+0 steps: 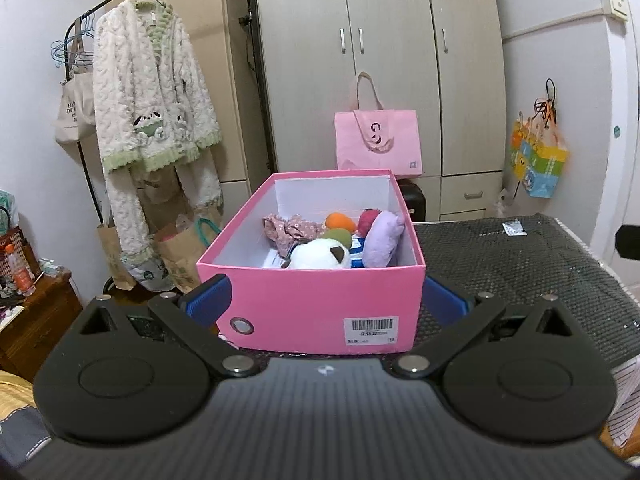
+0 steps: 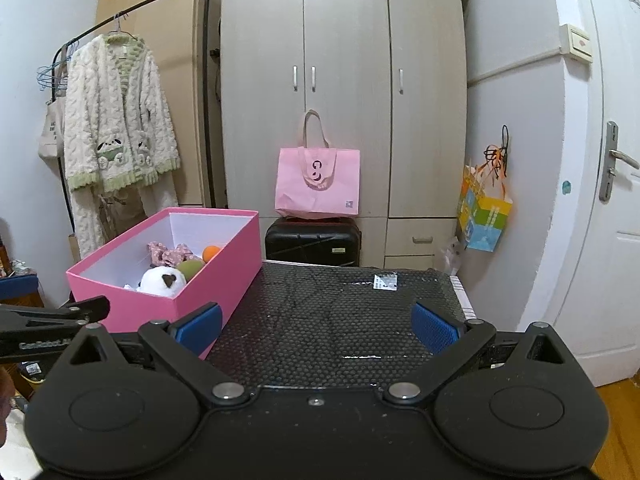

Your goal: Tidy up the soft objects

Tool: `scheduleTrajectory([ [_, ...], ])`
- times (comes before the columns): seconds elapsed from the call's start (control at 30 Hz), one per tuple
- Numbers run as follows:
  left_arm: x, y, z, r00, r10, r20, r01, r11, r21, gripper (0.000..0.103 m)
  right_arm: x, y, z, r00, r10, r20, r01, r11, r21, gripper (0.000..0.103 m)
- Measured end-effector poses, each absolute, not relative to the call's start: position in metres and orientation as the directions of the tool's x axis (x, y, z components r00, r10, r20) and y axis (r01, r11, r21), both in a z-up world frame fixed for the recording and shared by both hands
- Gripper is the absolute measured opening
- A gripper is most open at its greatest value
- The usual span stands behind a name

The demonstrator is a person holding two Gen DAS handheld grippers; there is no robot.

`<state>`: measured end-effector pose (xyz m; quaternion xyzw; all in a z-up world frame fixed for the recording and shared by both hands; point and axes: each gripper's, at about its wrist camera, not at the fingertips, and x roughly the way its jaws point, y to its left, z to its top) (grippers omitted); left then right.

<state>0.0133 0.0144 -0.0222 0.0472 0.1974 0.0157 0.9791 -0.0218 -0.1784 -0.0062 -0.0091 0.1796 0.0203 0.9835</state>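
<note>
My left gripper (image 1: 324,300) was spread wide, its pads flanking the near end of the pink box (image 1: 312,300) — not visibly clamping it. My right gripper (image 2: 316,326) was apart too, empty over the black mat (image 2: 340,312), likely since nothing soft remained there. Soft toys (image 1: 320,254) sat inside the box — sorting looked done.
</note>
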Motion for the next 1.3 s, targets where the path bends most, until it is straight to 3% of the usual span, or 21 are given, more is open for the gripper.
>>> scheduleTrajectory([
  [1.3,-0.005,0.014,-0.02,0.947,0.076,-0.314,-0.048,0.994,0.098,0.103,-0.043,-0.184,-0.009,0.964,-0.08,-0.255,0.069,0.996,-0.052,0.102],
])
